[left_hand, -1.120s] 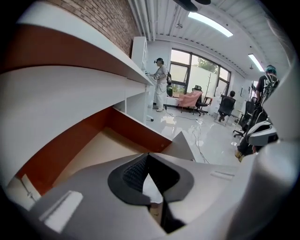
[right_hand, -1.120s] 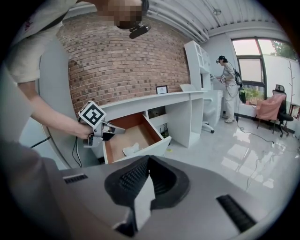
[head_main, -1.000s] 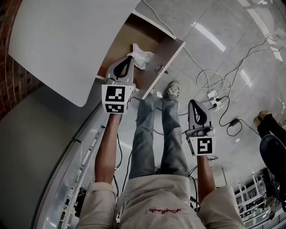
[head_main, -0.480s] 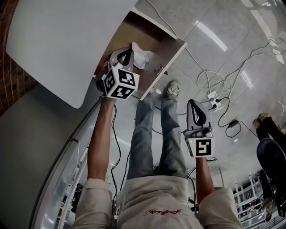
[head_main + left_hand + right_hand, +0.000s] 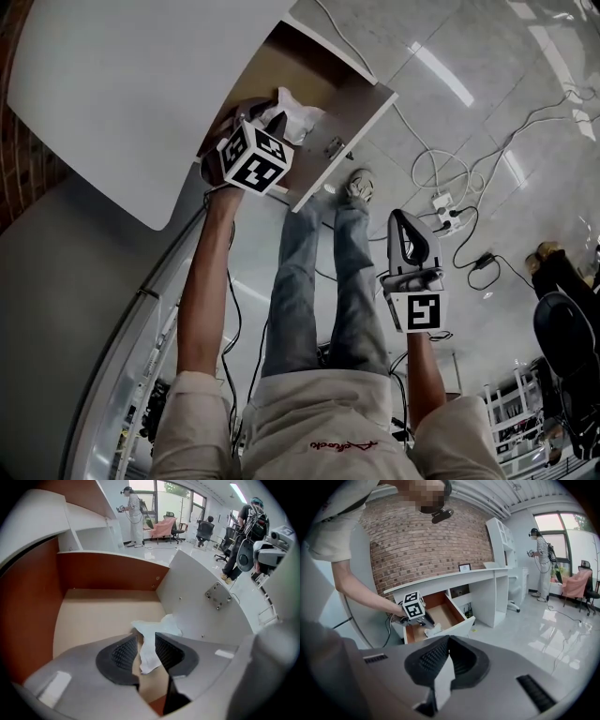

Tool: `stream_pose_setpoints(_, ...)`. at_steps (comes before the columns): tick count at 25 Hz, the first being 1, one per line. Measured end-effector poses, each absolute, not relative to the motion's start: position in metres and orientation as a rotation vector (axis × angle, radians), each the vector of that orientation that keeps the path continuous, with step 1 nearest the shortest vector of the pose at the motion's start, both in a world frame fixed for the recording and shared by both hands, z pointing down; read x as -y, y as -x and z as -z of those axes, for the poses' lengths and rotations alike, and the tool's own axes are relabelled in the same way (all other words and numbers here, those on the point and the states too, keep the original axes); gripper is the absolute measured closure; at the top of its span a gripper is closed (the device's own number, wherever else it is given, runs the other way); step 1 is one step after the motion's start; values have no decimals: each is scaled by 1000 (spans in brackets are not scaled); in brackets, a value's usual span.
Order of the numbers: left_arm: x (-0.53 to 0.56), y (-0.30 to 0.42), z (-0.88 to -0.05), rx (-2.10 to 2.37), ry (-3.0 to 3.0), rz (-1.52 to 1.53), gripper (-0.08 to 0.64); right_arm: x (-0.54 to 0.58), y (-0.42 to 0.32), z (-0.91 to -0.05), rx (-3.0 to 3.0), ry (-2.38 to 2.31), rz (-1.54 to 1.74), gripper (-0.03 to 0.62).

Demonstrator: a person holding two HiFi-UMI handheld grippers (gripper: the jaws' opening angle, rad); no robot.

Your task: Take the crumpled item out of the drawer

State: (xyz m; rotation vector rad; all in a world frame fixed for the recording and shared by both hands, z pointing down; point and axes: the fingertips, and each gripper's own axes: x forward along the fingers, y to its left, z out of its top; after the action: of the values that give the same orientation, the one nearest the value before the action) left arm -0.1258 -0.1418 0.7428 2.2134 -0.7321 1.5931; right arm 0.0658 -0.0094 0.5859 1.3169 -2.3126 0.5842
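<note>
Our left tongs [image 5: 144, 638] stand partly open in the drawer [image 5: 89, 616], the crumpled paper [image 5: 157, 626] between their tips. We should pinch its bulk firmly before lifting. Our right tongs [image 5: 447, 641], closed and empty, hang well apart from it.

Head view: marker cube [image 5: 255, 159] hides tips of left tongs [image 5: 146, 644]; crumpled item [image 5: 300, 117] prob. partly under it.

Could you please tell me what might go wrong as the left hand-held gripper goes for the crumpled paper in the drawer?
The left hand-held gripper straddles only a thin flap of the crumpled paper, so closing there may tear it or let it slip. The paper lies close to the drawer front; lifting could snag on it.
</note>
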Motion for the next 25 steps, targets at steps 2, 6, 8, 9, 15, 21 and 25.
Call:
stream_pose_setpoints(2,141,124,-749,713,-2200,-1601,454,10,-65,-587,2311,-1313,-591,580)
stream_pose_setpoints(6,148,123,-756,737,-2189,-1605,454,13,-64,-587,2314,-1305,-590,580)
stream_pose_setpoints(8,149,123,-759,737,-2171,-1587,454,15,-64,-588,2314,-1310,-599,580)
stream_pose_setpoints(9,149,123,-762,733,-2156,-1583,454,15,-64,-588,2313,-1310,-603,580)
stream_pose_setpoints(15,147,126,-768,717,-2110,-1568,470,18,-63,-586,2317,-1300,-595,580)
stream_pose_setpoints(21,146,123,-766,700,-2116,-1553,513,18,-61,-586,2318,-1292,-595,580)
stream_pose_setpoints(25,145,120,-762,724,-2143,-1556,543,18,-61,-586,2320,-1291,-591,580)
